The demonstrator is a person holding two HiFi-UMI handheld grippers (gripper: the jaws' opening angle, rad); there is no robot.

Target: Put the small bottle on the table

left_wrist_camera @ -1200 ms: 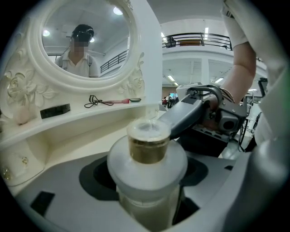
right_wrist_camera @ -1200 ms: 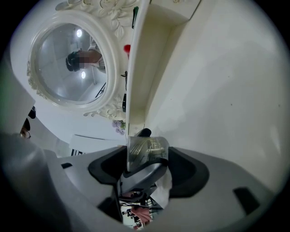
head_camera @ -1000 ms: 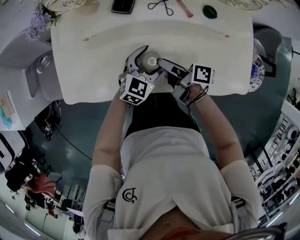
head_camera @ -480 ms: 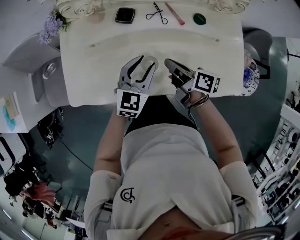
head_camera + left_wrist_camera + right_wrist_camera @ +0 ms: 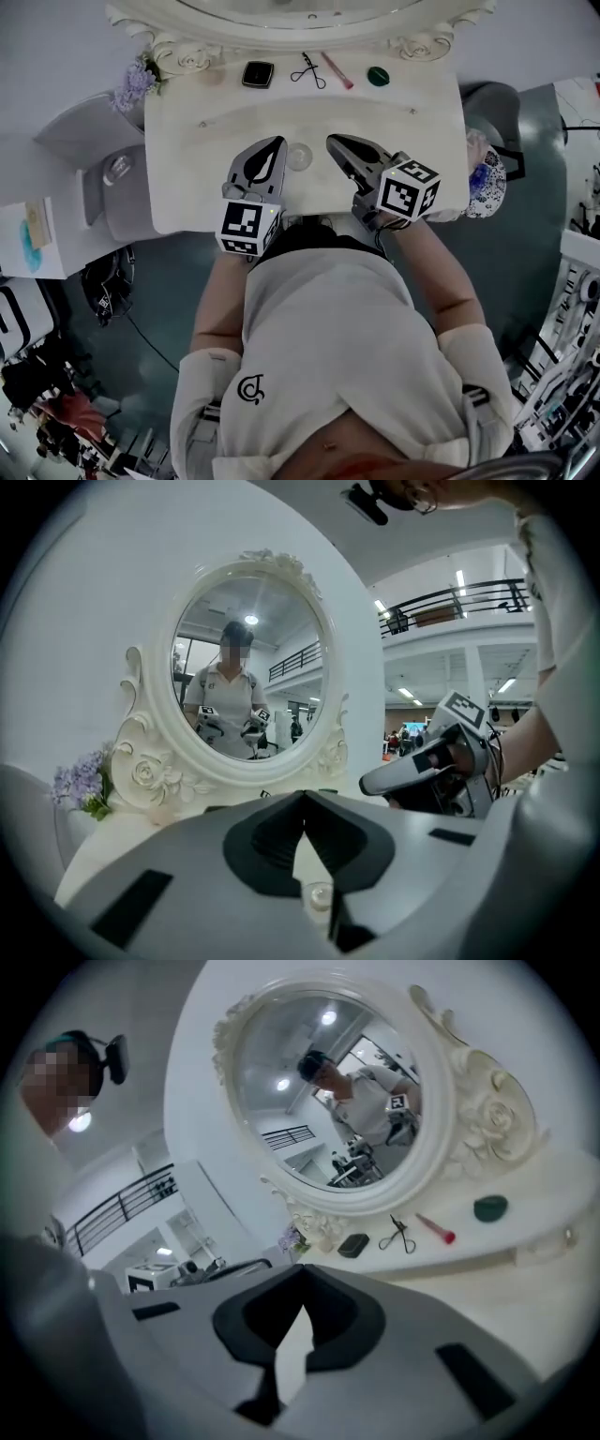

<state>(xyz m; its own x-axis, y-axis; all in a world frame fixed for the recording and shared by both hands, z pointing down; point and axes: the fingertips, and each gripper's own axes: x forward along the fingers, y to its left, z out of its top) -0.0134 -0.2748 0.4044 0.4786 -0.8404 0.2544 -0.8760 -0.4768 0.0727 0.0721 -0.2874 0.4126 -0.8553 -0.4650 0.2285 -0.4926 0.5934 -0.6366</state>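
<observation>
The small clear bottle stands upright on the white dressing table, in the gap between my two grippers and touched by neither. My left gripper lies just left of it. Its jaws are closing and meet at the tips, with nothing between them. In the left gripper view the bottle's cap shows low through the slot behind the pads. My right gripper lies just right of the bottle, shut and empty, as the right gripper view also shows.
Along the table's back, under an ornate oval mirror, lie a black compact, an eyelash curler, a pink stick and a green disc. Purple flowers stand at the back left. The table's front edge runs against the person's body.
The left jaws stood wide around the bottle and have drawn off to its left and shut. The right jaws have shut too. The bottle stays standing on the table.
</observation>
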